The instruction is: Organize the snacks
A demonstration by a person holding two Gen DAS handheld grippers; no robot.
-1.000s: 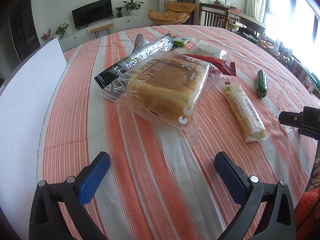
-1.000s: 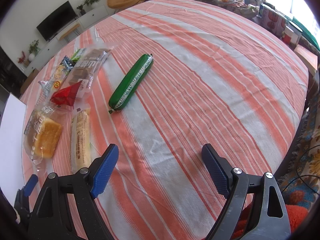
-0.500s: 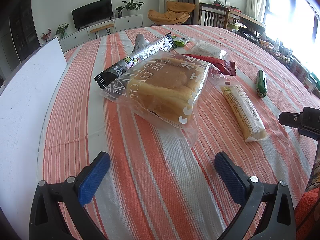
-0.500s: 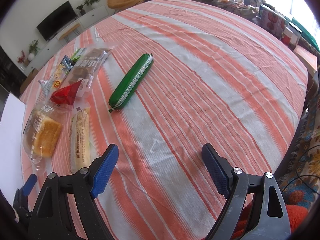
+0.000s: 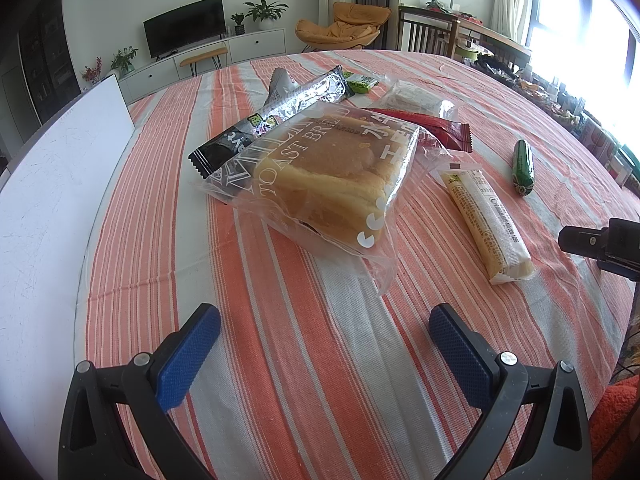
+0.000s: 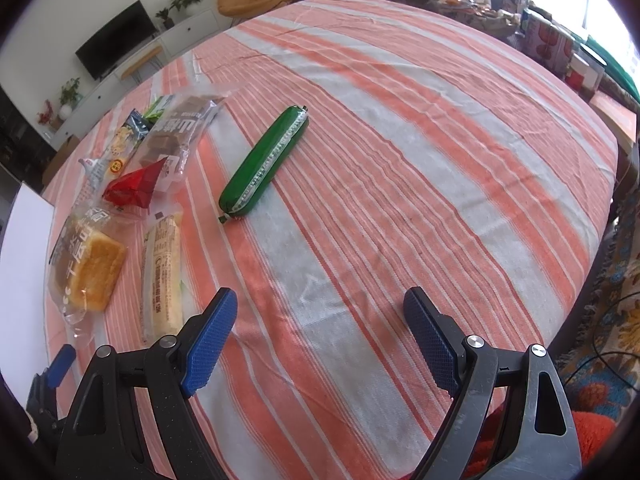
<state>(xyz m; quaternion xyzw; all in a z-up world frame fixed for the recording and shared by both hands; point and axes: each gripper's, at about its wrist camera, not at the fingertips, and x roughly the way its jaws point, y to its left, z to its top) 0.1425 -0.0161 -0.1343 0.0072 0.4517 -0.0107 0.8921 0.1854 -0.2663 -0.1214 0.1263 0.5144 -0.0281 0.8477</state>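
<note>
A clear bag of toast bread [image 5: 332, 172] lies on the striped tablecloth [image 5: 280, 360], partly over a black and silver packet [image 5: 276, 120] and a red packet [image 5: 436, 128]. A long yellow bar [image 5: 484, 216] and a green sausage stick [image 5: 522, 167] lie to its right. My left gripper [image 5: 320, 348] hovers open just short of the bread bag, holding nothing. In the right wrist view the green sausage stick [image 6: 266, 162] lies ahead of my open right gripper [image 6: 320, 320], with the yellow bar [image 6: 162, 268], bread bag [image 6: 94, 272], red packet [image 6: 134, 188] and a clear bag of brown pieces [image 6: 180, 136] to its left.
A white board [image 5: 44, 184] lies along the table's left side. The table's right edge [image 6: 600, 208] drops to a patterned rug. Boxes and clutter [image 6: 552, 40] stand beyond the far right edge. A television, plants and an orange chair are in the background.
</note>
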